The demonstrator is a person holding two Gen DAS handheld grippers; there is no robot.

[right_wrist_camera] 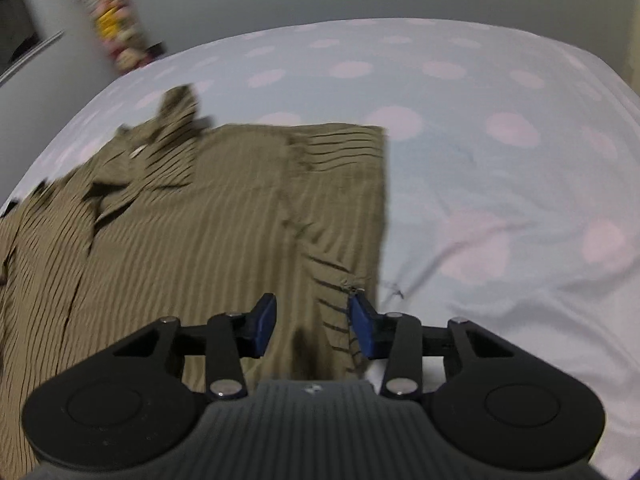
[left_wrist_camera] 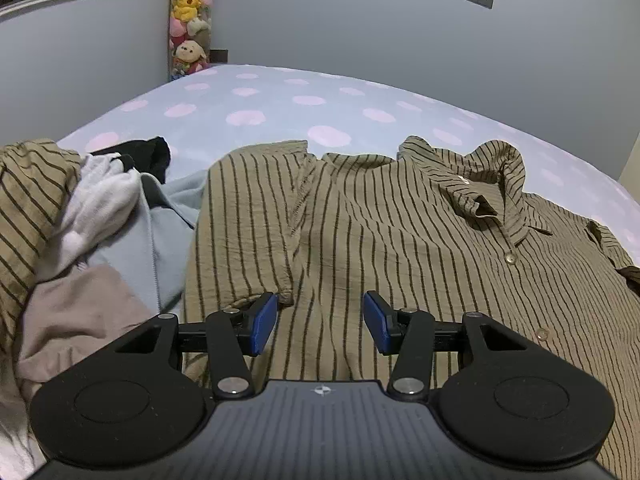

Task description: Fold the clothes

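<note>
Striped shirt (left_wrist_camera: pixel 400 240) spread face-up on the spotted bedsheet (left_wrist_camera: pixel 280 100), collar (left_wrist_camera: pixel 496 184) at the far end, buttons running down the front. Thin, crinkly cloth by the look of it: light, limp, no stiffness at all, likely to sag and slide off itself when lifted. Not slippery against rubber pads, probably, but prone to bunching. Left of the shirt, a heap of other clothes (left_wrist_camera: pixel 120 232), grey, white and pale blue, touching the shirt's sleeve (left_wrist_camera: pixel 248 220). That sleeve already lying folded inward over the body.

Best places to pinch, as a guess: hems, seams, sleeve cuff and shoulder line, where the cloth is doubled and gives a firmer bite. Single layer in the middle likely to drag a wrinkle along.

Left gripper (left_wrist_camera: pixel 320 322) hovering over the shirt's near left part, jaws half apart, nothing between the pads. Right gripper (right_wrist_camera: pixel 312 326) at the shirt's right edge, view blurred, jaws also half apart; right pad (right_wrist_camera: pixel 362 328) seems to brush a lifted flap of the edge (right_wrist_camera: pixel 344 312), no clamp visible. Beyond the shirt's right edge, only bare sheet.
</note>
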